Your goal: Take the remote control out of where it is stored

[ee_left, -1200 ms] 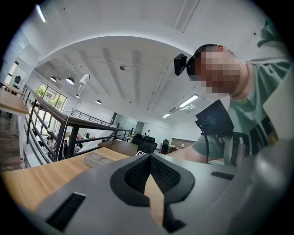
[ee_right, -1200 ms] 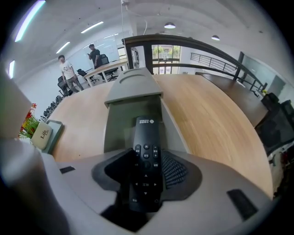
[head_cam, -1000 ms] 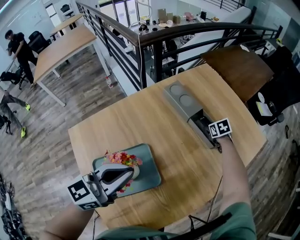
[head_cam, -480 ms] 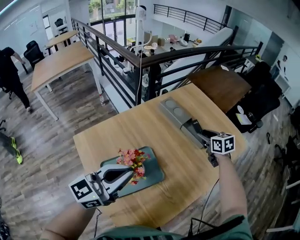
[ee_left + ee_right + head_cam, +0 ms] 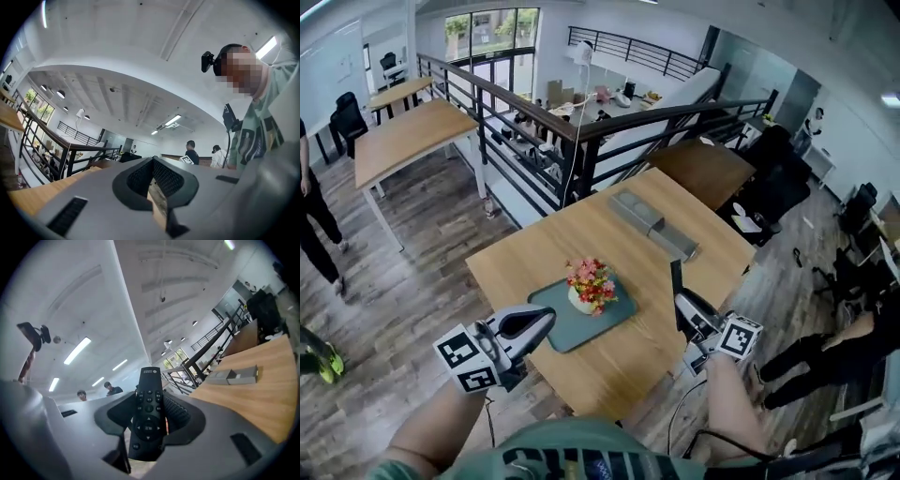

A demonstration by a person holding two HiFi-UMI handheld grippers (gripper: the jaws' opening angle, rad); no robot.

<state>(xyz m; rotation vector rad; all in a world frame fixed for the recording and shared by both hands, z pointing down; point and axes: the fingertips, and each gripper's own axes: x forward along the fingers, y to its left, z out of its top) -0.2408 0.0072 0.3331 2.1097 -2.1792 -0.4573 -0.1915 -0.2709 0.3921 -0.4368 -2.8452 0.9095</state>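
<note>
Between right gripper (image 5: 150, 401) jaws: remote control (image 5: 148, 416), clamped.

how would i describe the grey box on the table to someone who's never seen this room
Find the wooden table beside the black railing. Toward its far side, past the teal tray with the flowers, lies the grey box. It is long, narrow and bare, while the tray is wide and holds a bouquet.
</note>
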